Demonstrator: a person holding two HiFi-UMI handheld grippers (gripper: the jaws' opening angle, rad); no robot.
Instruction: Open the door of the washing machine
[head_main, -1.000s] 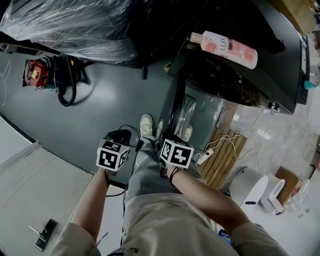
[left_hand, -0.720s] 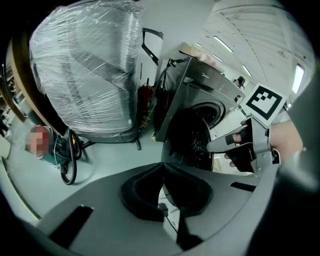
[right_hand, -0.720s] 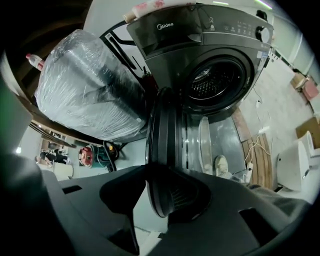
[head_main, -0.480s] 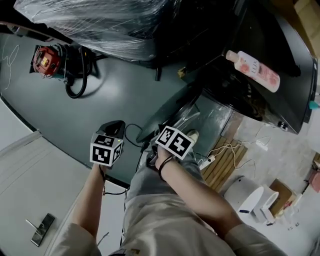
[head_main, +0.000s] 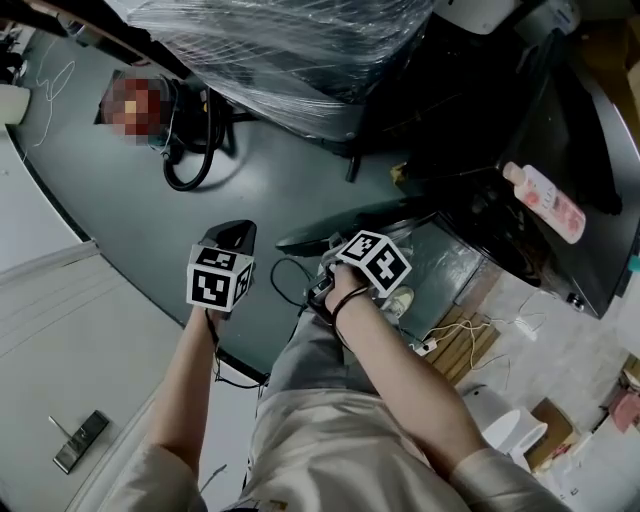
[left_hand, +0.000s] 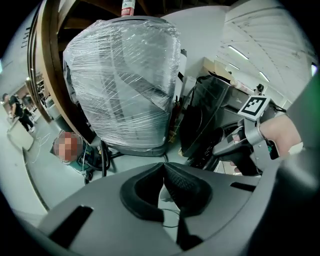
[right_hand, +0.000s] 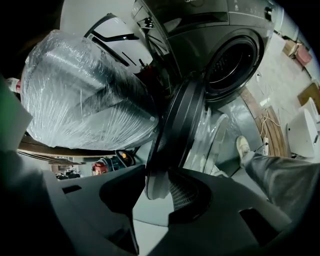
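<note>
**A:** What's around you?

**B:** A grey-green floor (head_main: 280, 190). The biggest thing on it is a bundle wrapped in clear film (right_hand: 85, 95), close beside the washing machine (right_hand: 220, 30).

**A:** And the machine?

**B:** It's dark, and its round drum opening (right_hand: 232, 60) is uncovered. The door (right_hand: 175, 130) is swung out from it. In my right gripper view the door stands edge-on to me, between the machine's front and the wrapped bundle.

**A:** Are you holding the door?

**B:** Yes. My right gripper (right_hand: 160, 185) has its jaws closed on the door's pale outer rim. The ribbed pad is against one side and the other jaw is on the far side.

**A:** And your other tool?

**B:** My left gripper (left_hand: 164, 165) has its pads pressed together at the tips, with nothing between them. It hangs over the floor to the left of the right one and clear of the door.

**A:** Anything smaller?

**B:** A pink bottle (head_main: 545, 202) lies on the machine's top. My pale shoe (right_hand: 243, 146) is on the floor near the machine's front.
</note>
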